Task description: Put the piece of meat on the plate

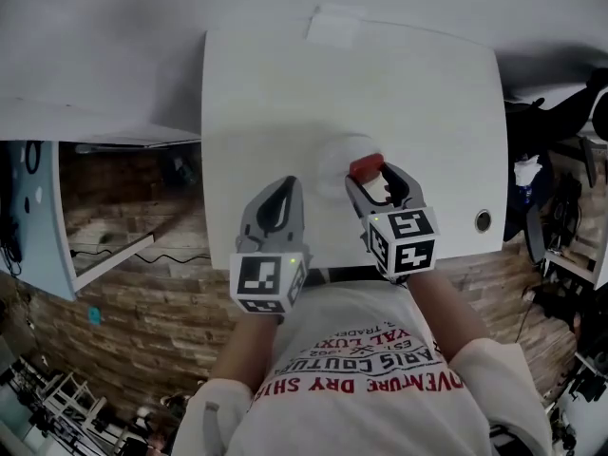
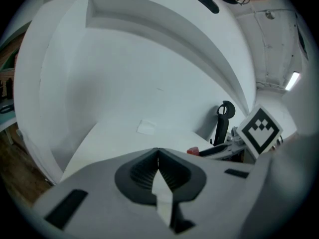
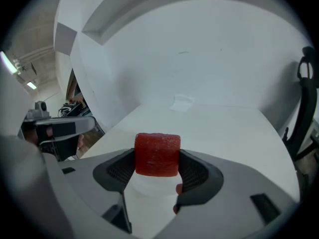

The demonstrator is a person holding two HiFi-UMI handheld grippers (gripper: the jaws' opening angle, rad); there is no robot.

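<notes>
Right gripper (image 3: 157, 167) jaws clamping red meat (image 3: 157, 154) block by two sides, holding it over white plate (image 3: 144, 185). Left gripper (image 2: 158, 158) jaws pressing together, gripping nothing, hovering at 8 o'clock of plate, over table (image 1: 285, 93) near edge. Paper slip (image 1: 332, 27) lying at table's 12 o'clock. Person's white shirt (image 1: 361, 369) showing at 6 o'clock in head view.

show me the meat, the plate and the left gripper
meat (image 3: 157, 154), right gripper view, its front face
plate (image 1: 332, 164), head view, bare left part
left gripper (image 2: 158, 151), left gripper view, where the shut jaws meet
</notes>
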